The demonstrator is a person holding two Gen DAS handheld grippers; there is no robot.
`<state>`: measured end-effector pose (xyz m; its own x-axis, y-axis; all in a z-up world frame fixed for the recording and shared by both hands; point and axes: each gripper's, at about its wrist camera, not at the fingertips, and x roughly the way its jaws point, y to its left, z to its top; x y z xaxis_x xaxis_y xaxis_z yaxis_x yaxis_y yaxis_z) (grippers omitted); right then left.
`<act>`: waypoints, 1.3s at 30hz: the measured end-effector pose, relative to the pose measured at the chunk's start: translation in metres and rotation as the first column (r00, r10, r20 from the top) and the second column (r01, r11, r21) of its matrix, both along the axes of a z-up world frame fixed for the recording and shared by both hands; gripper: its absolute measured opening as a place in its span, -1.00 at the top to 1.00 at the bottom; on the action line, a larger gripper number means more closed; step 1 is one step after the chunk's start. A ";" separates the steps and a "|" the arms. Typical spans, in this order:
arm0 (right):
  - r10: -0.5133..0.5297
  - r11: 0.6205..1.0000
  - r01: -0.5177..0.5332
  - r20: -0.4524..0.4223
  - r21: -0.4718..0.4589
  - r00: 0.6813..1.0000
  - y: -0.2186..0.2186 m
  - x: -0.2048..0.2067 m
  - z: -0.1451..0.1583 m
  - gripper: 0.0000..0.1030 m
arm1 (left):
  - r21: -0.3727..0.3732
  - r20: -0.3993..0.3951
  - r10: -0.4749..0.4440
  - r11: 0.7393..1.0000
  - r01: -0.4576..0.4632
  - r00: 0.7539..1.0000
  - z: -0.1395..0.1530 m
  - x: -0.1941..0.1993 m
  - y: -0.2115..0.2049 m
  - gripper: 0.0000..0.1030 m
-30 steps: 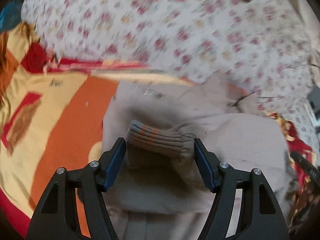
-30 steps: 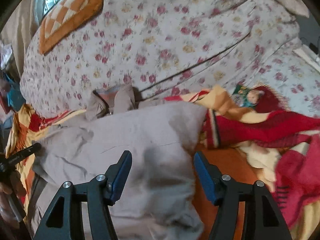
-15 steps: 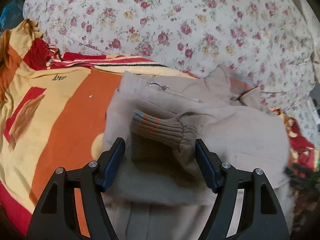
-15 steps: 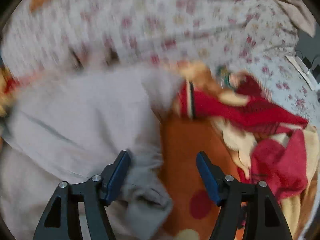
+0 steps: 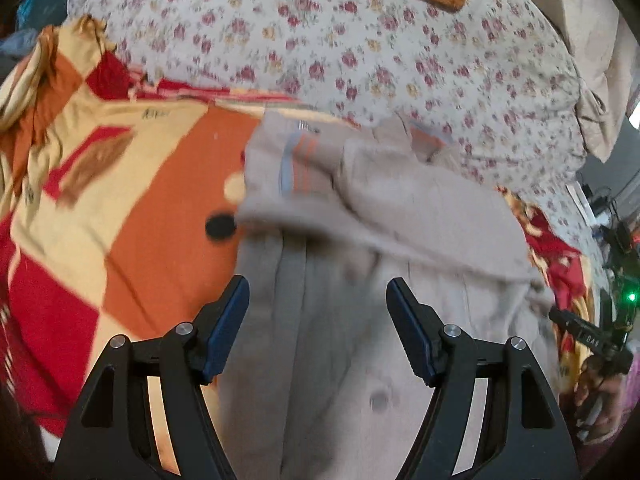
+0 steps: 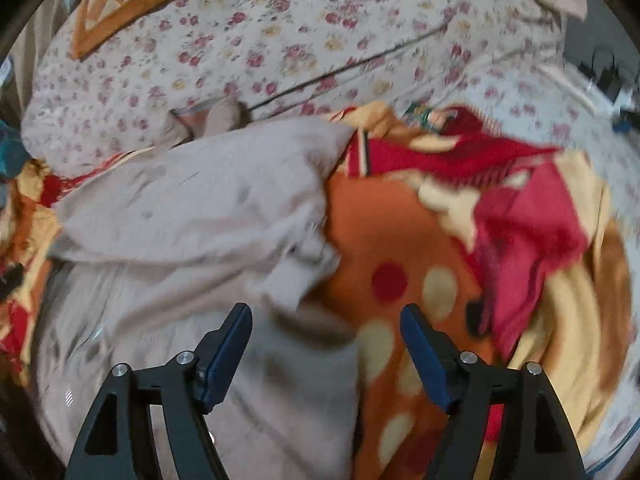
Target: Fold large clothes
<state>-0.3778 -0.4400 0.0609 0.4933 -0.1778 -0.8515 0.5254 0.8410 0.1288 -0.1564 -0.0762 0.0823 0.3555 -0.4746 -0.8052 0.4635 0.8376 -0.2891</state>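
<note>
Blanket (image 5: 132,184): fleecy, orange, cream and red blocks, under everything.
Left gripper (image 5: 318,294): I hold it spread wide, gripping nothing, above the jacket's front.
Jacket (image 5: 400,248): beige, lying mid-blanket, sleeves crossed over the chest; 1 ribbed cuff (image 5: 300,164) with orange stripes on top.
Handling: I judge it soft, thick, fairly heavy, limp; best pinched at hem or side seam.
Right gripper (image 6: 326,330): also wide, empty, over the jacket's right edge.
Quilt (image 6: 304,40): floral, puffy, behind.
</note>
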 end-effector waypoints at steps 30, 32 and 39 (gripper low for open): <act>0.077 0.992 -0.086 0.093 0.094 0.993 0.023 -0.070 0.009 -0.71 | -0.101 -0.123 -0.025 0.995 0.013 0.992 -0.031 -0.059 0.056 -0.39; 0.148 0.981 -0.155 0.069 0.119 0.987 0.045 -0.083 0.008 -0.71 | -0.104 -0.135 -0.040 0.994 0.026 0.990 -0.033 -0.068 0.061 -0.39; 0.256 0.953 -0.255 0.015 0.166 0.967 0.096 -0.127 -0.019 -0.65 | -0.110 -0.213 -0.073 0.993 0.051 0.974 -0.049 -0.103 0.081 -0.39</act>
<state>-0.5047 -0.3437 0.0417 0.4978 0.0971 -0.8618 0.2971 0.9145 0.2746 -0.2593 0.0053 0.0329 0.1455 -0.5751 -0.8050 0.4305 0.7694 -0.4719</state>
